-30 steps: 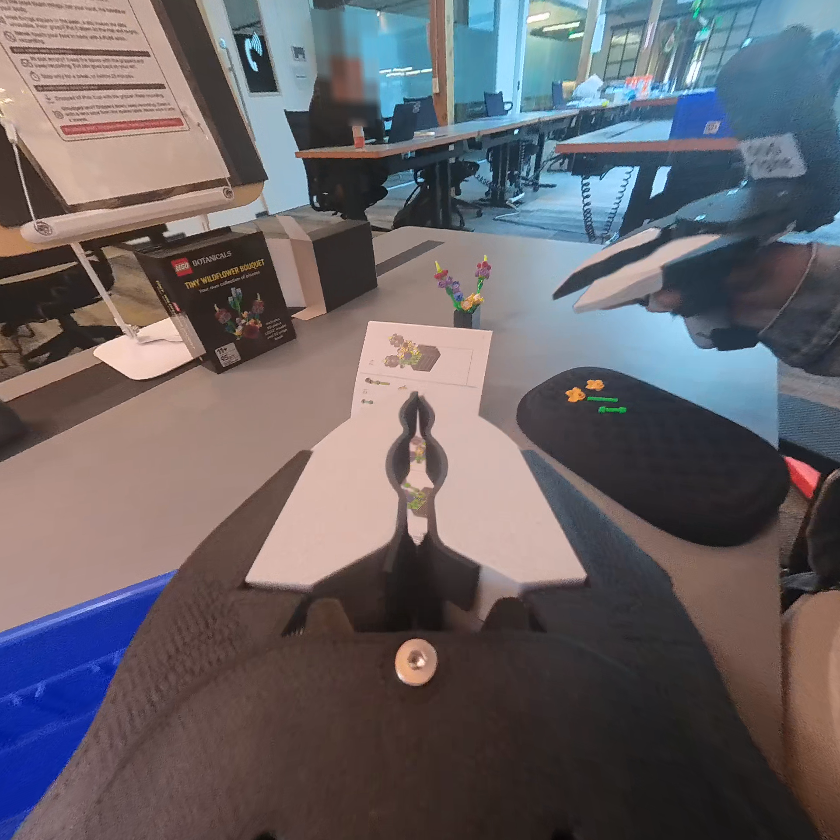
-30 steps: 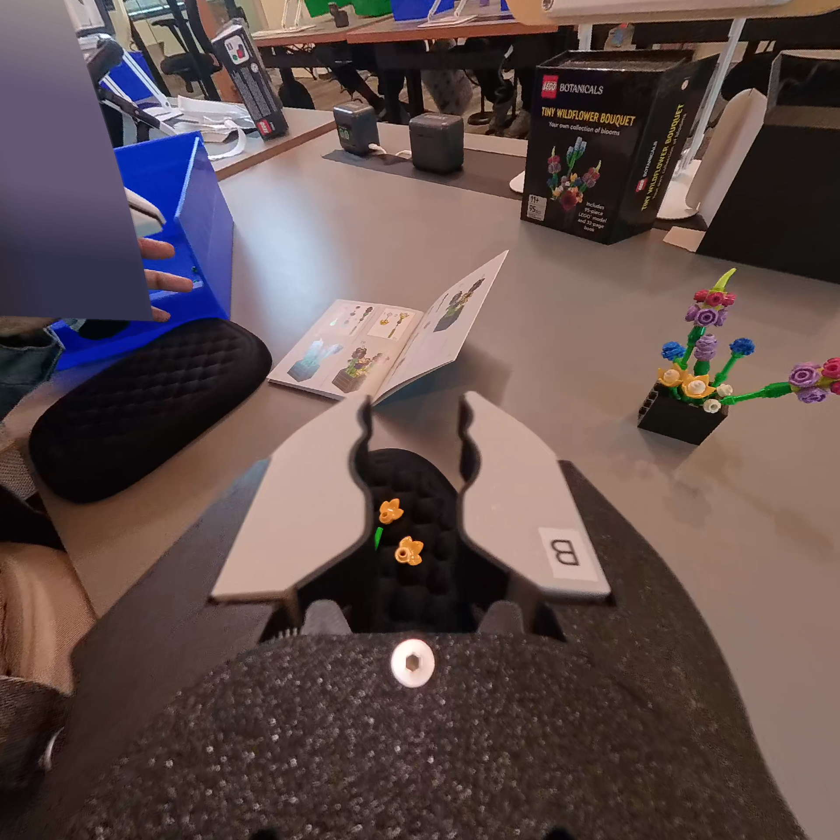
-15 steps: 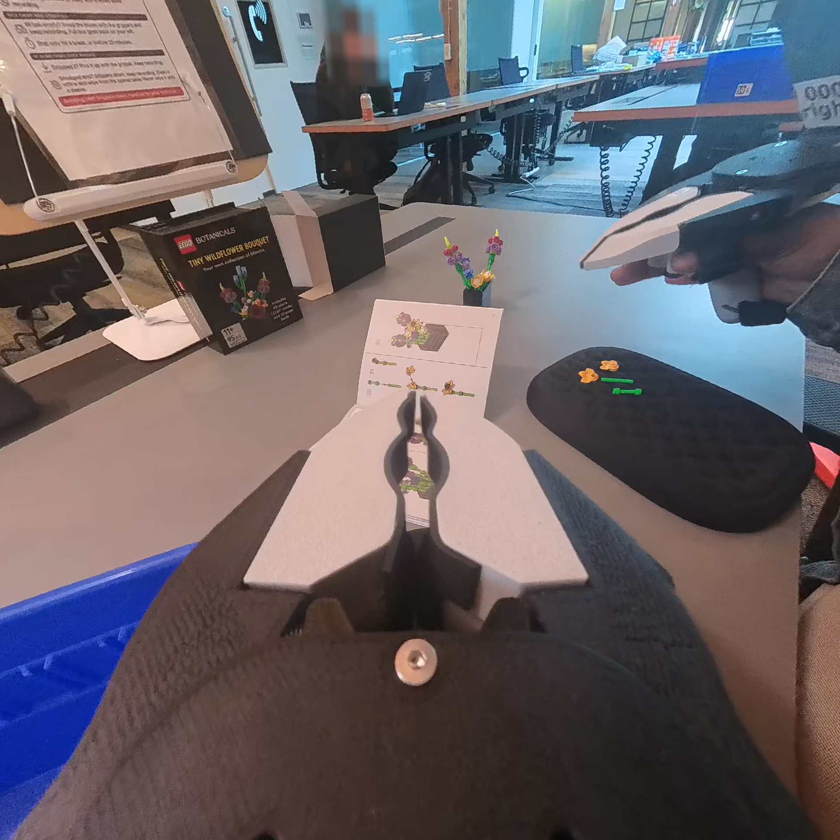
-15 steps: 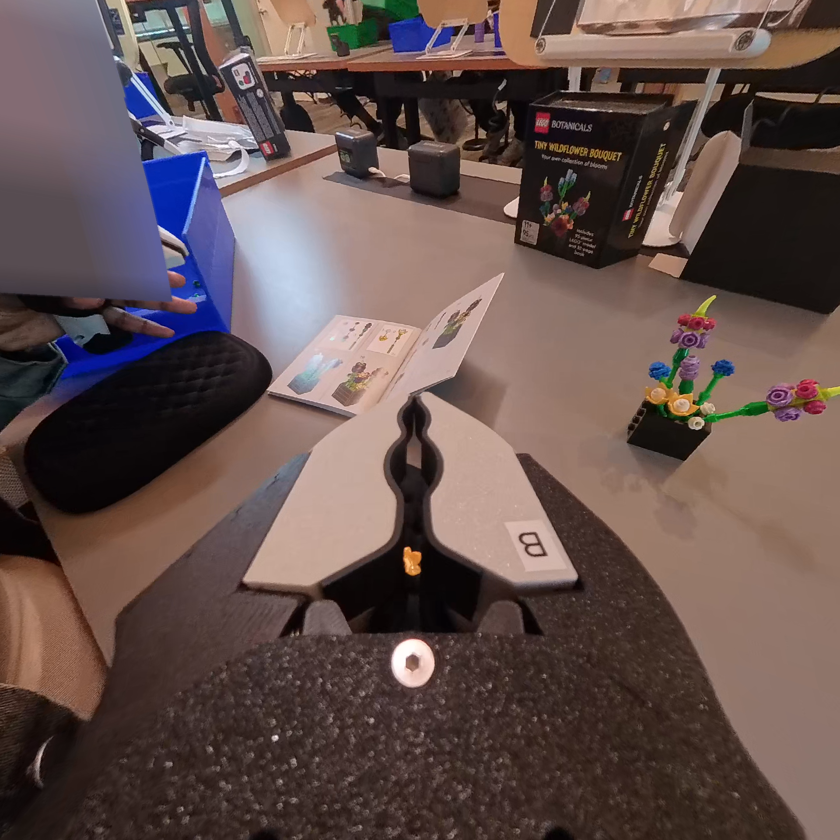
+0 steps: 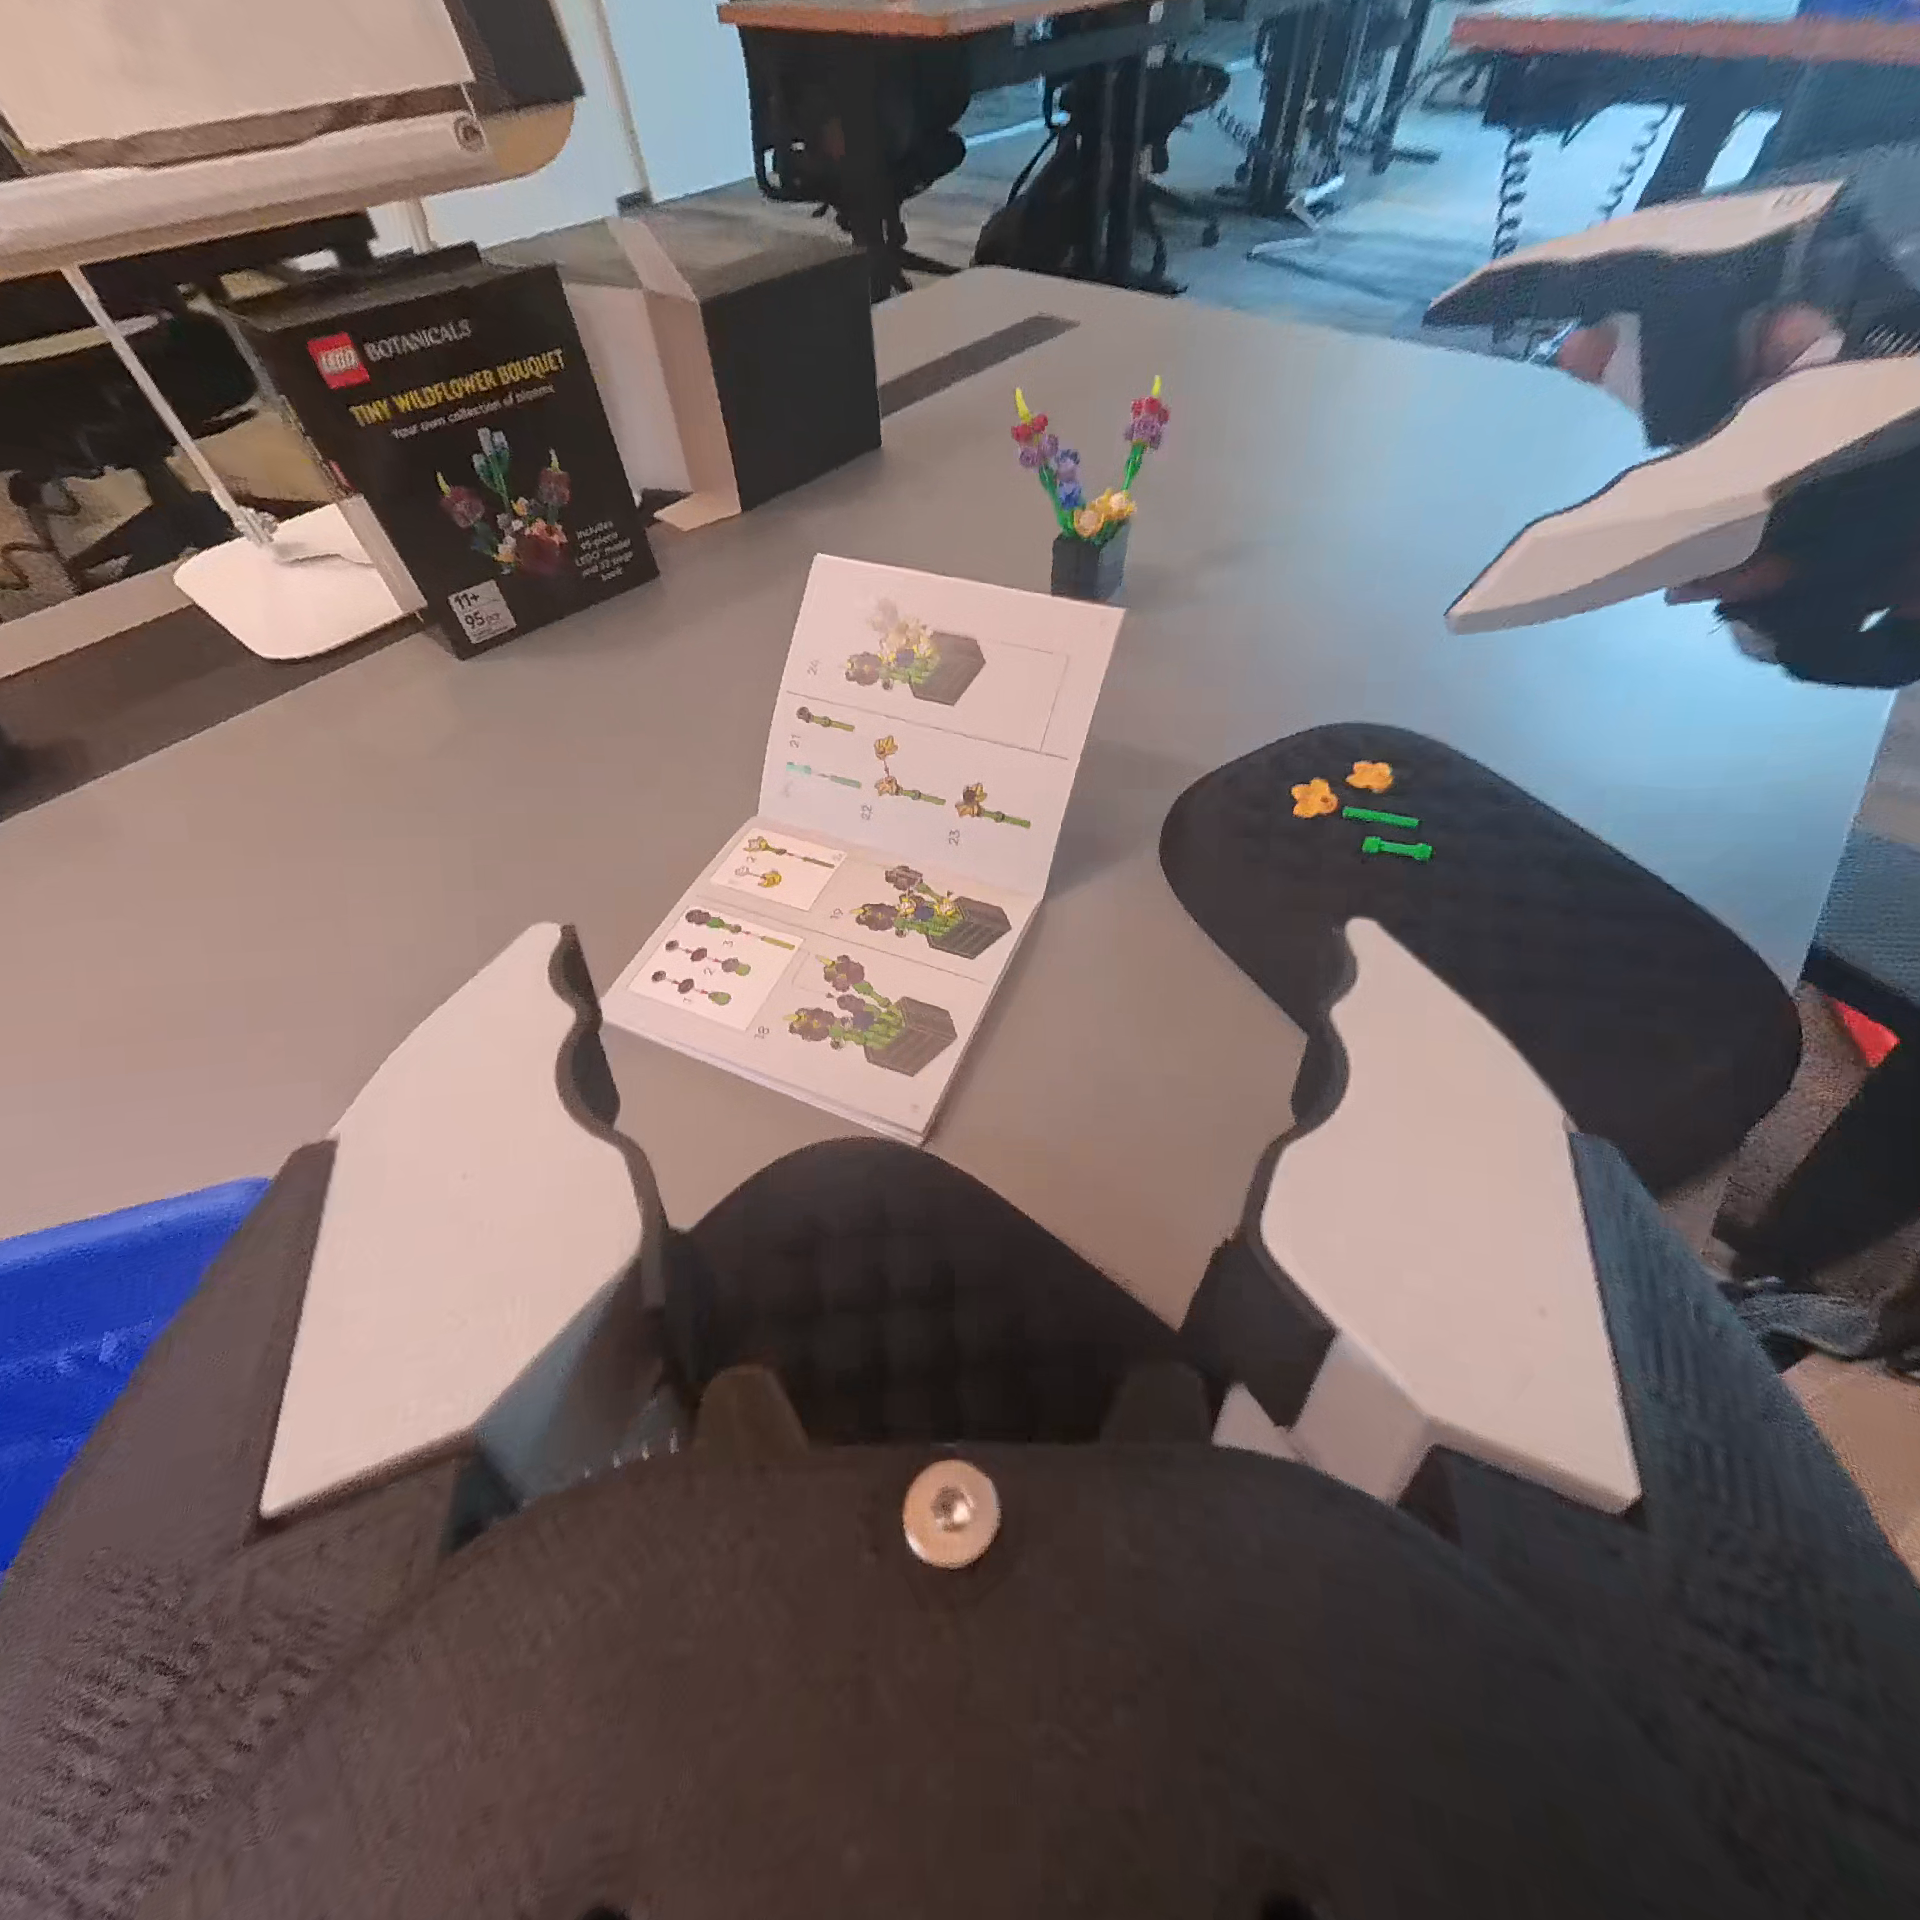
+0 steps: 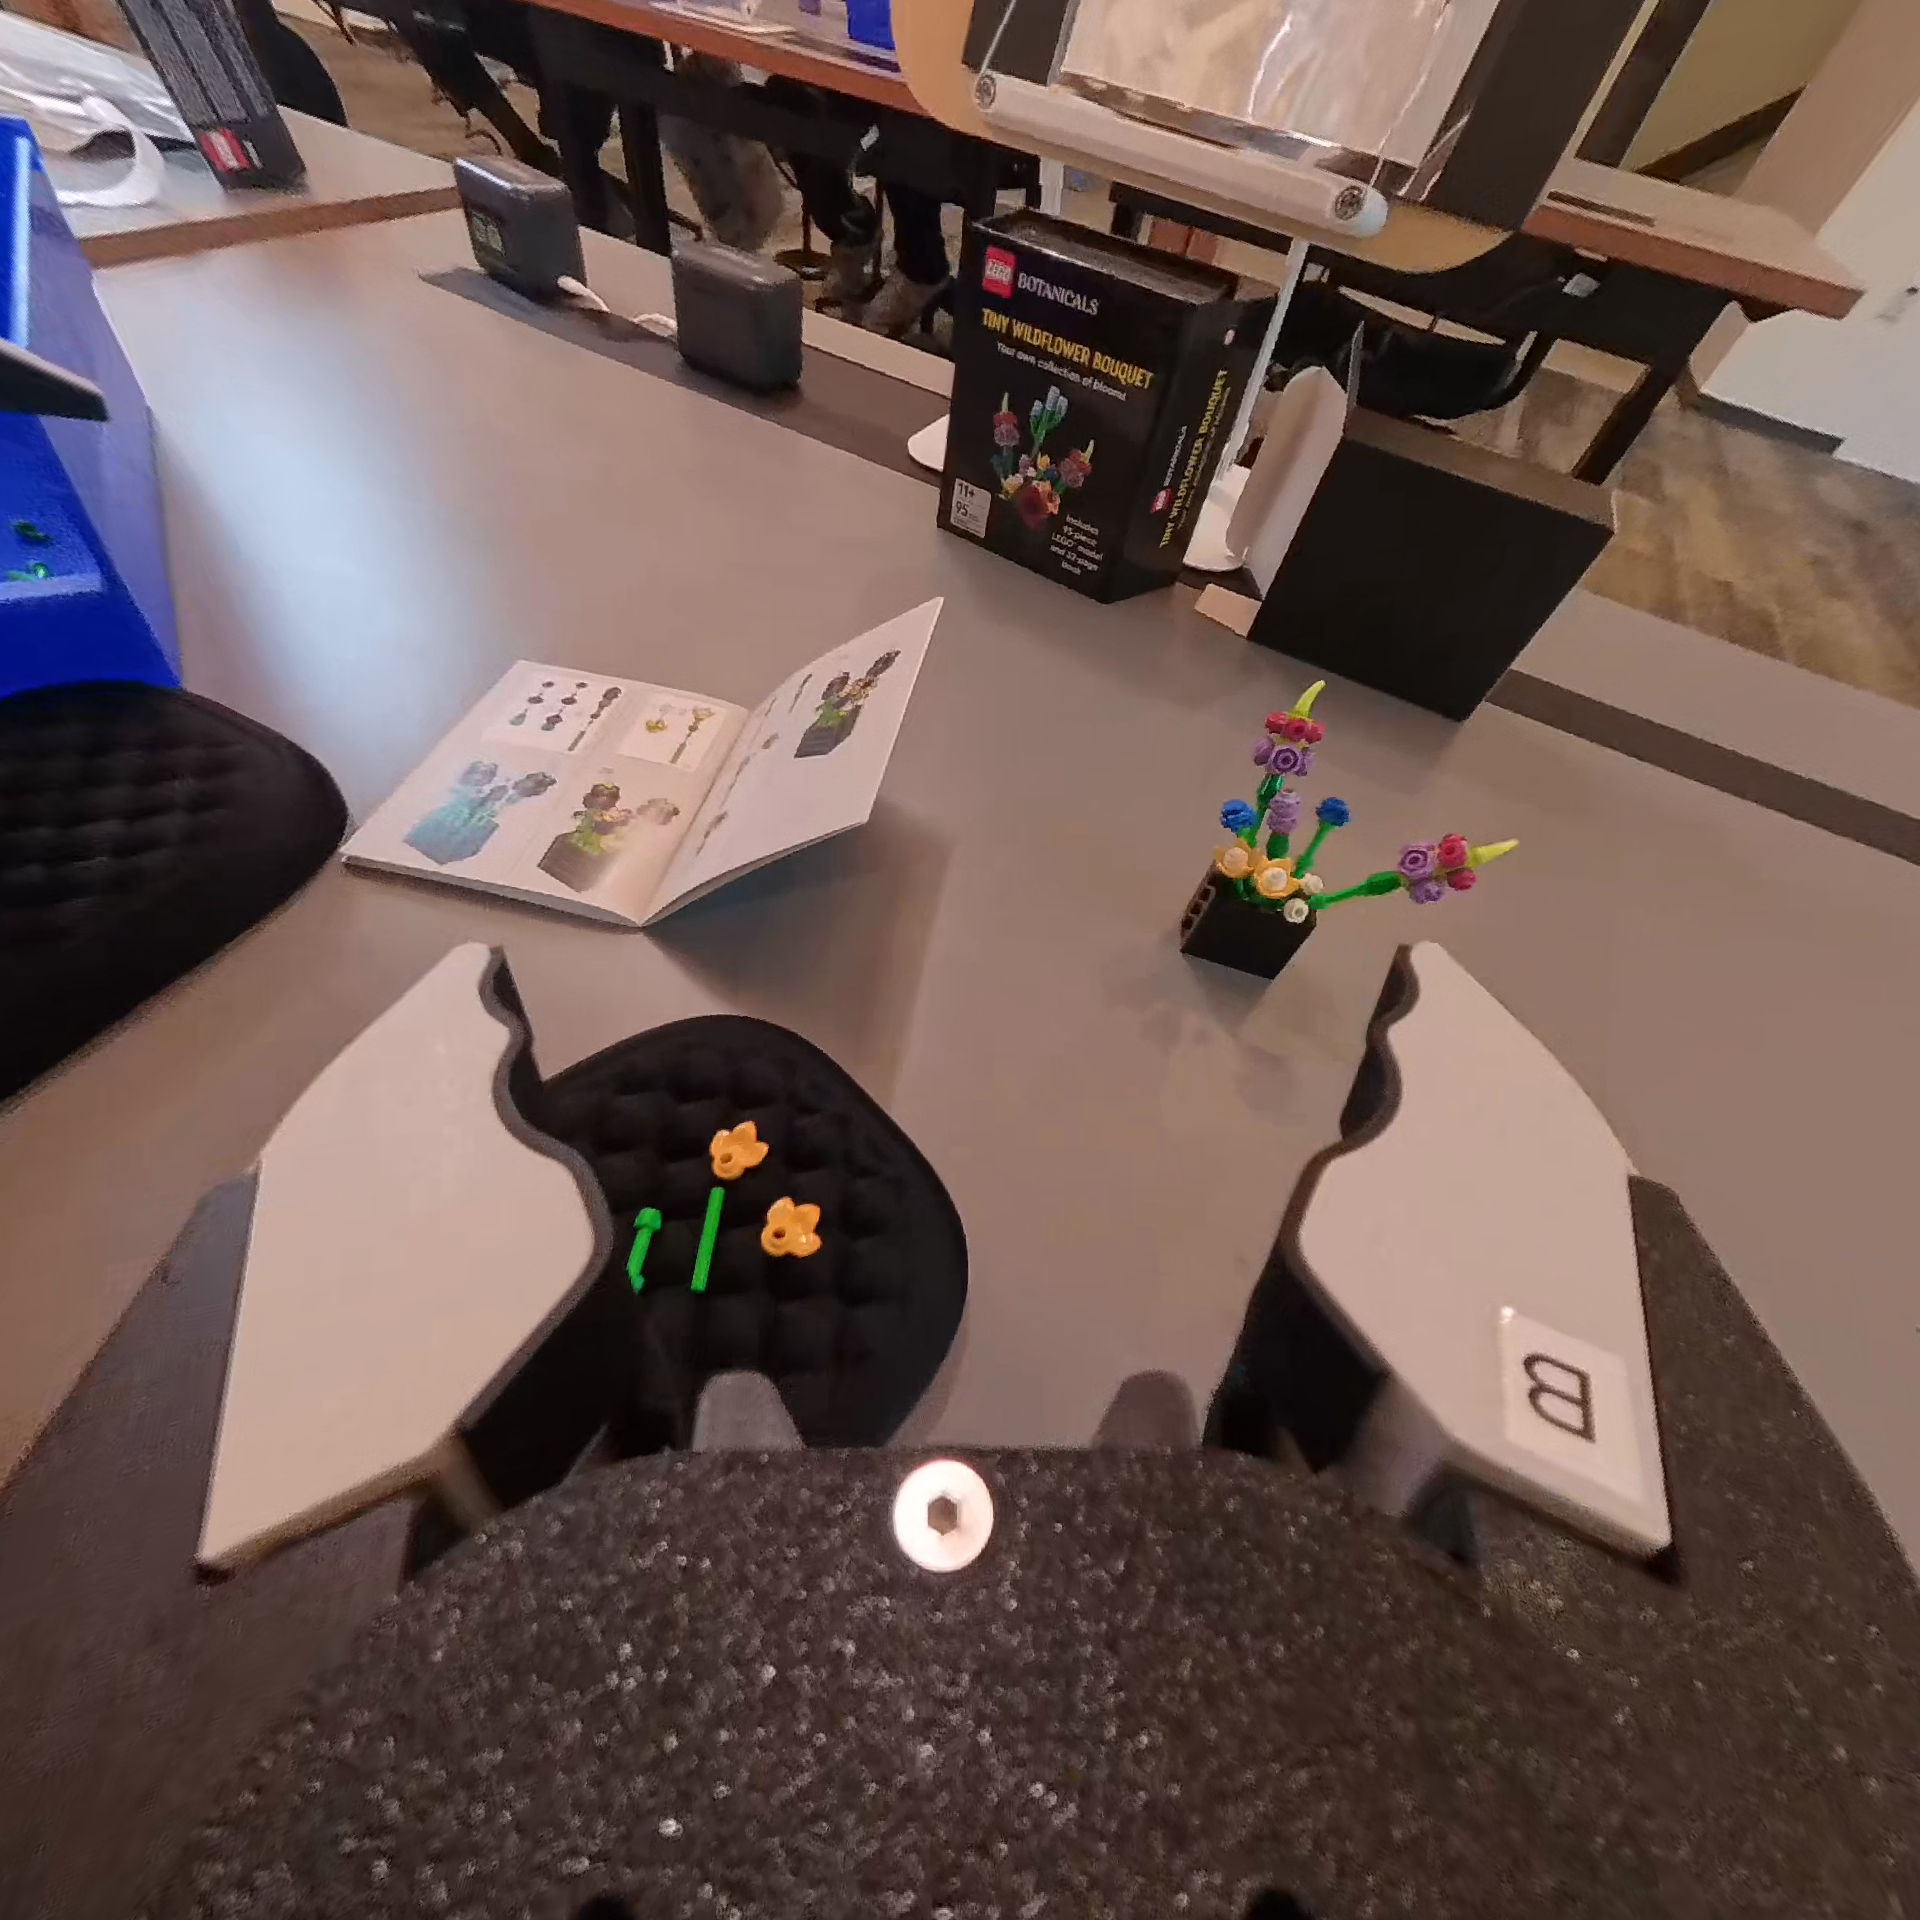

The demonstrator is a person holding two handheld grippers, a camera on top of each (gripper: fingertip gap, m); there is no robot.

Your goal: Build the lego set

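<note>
The partly built Lego bouquet (image 5: 1086,499) stands in its black pot on the grey table (image 5: 312,883), beyond the open instruction booklet (image 5: 904,831). Two orange flowers (image 6: 738,1148) and two green stems (image 6: 707,1236) lie loose on a black pad (image 6: 831,1330). My right gripper (image 6: 945,956) is open and empty, above that pad, with the bouquet (image 6: 1273,852) ahead to the right. It also shows in the left wrist view (image 5: 1444,468), held in the air. My left gripper (image 5: 958,935) is open and empty, above a second black pad (image 5: 883,1247), facing the booklet.
The black Lego set box (image 6: 1081,416) and a black cube box (image 6: 1423,561) stand at the table's far side by a white stand base (image 5: 281,592). A blue bin (image 5: 94,1320) is at the left. The booklet (image 6: 644,790) lies between the pads. My left tips are about 30 cm from the bouquet (image 6: 1273,852), my right tips only 15 cm.
Both grippers were shut half a second ago and are now wide open. The right gripper was partly open a second ago. Both views have tilted down towards the table.
</note>
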